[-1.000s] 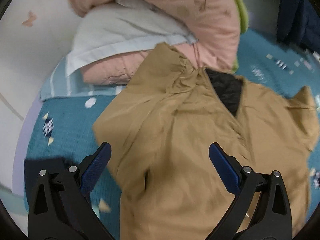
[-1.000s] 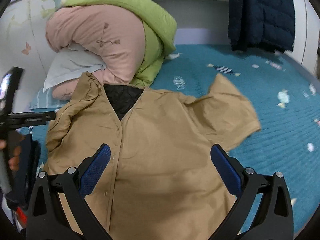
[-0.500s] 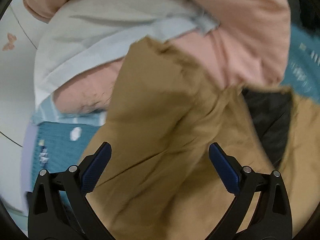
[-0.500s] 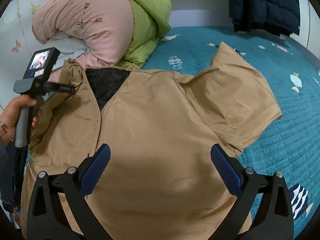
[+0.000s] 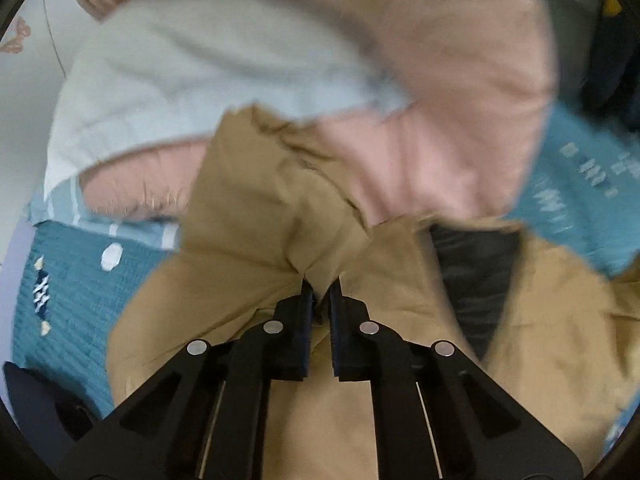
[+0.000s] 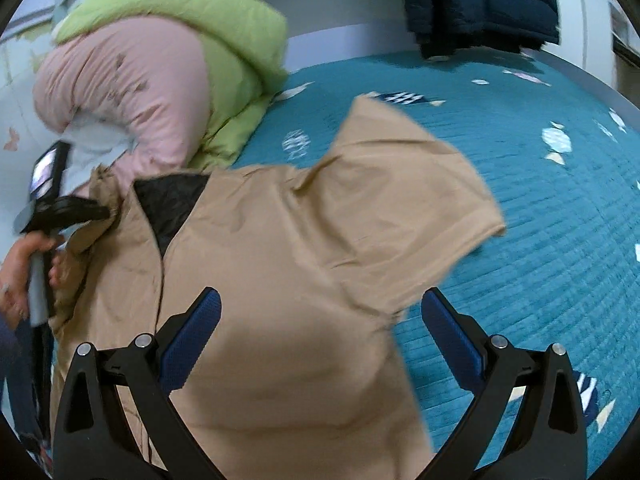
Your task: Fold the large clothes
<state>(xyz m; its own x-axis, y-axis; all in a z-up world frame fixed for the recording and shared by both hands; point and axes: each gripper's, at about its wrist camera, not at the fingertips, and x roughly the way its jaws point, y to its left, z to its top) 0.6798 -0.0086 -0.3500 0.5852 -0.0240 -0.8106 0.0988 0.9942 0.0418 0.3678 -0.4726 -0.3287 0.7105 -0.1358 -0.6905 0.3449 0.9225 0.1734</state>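
The tan jacket (image 6: 280, 280) lies front-up on the teal bed (image 6: 540, 220). The left tool (image 5: 319, 286) pinches its left shoulder fabric, likely to fold that side inward. The right tool (image 6: 320, 336) hovers wide over the body. Bedding (image 6: 160, 80) crowds the far-left edge; the right sleeve (image 6: 408, 216) has open room.

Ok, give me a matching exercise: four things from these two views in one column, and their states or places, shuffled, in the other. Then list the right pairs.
Column one:
1. left gripper
2. right gripper
3. tan jacket
4. navy coat

Column two:
A. hanging beyond the far edge of the bed
B. shut on a bunched fold of cloth
C. wide open above the fabric
D. spread front-up on the teal bedspread

Pairs: 1-B, 2-C, 3-D, 4-A
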